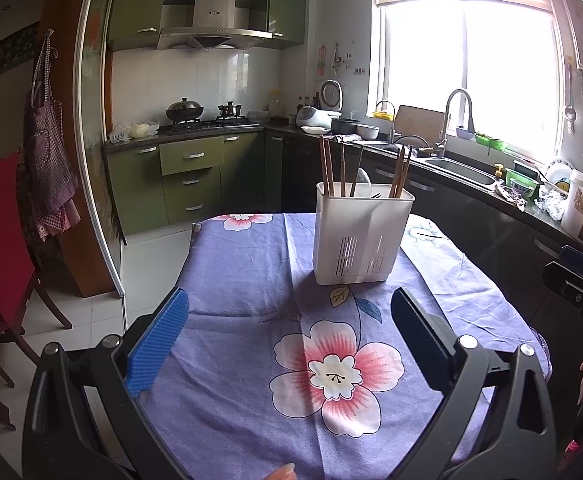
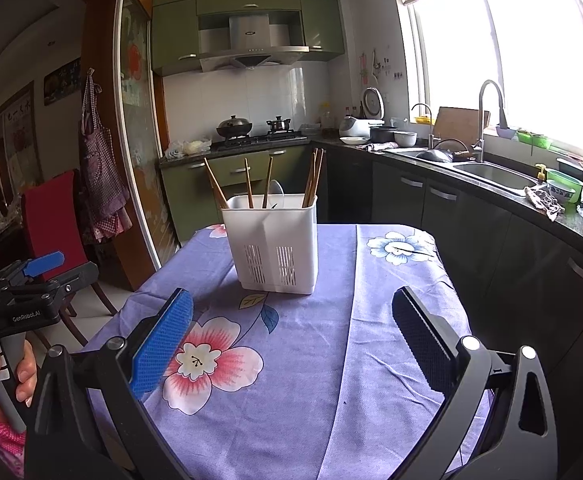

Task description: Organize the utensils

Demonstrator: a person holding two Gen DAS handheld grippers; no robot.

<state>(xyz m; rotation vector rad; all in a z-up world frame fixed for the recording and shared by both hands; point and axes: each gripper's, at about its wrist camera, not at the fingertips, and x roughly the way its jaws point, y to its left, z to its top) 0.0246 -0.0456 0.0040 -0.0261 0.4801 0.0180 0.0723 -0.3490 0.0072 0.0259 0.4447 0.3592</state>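
A table (image 1: 251,280) draped in a purple floral cloth (image 2: 311,360) is seen in a kitchen with green cabinets (image 1: 191,176), a range hood (image 1: 211,36), a gas stove carrying a wok (image 1: 184,112), and a steel sink (image 2: 491,176) under a bright window (image 1: 467,72) at the right. A red chair (image 2: 51,220) is placed at the left, beside a hanging checked apron (image 1: 47,152).

A white plastic utensil holder (image 1: 361,236), slotted near its base, is stood upright toward the far middle of the table. Wooden chopsticks (image 2: 313,178) are held in it, leaning at different angles, and a pale spoon (image 1: 362,179) is seen among them.

The left tool (image 1: 289,312) is held above the near edge of the table, fingers spread wide with nothing between them. The right tool (image 2: 291,314) is likewise held apart and empty, near the table's near edge.
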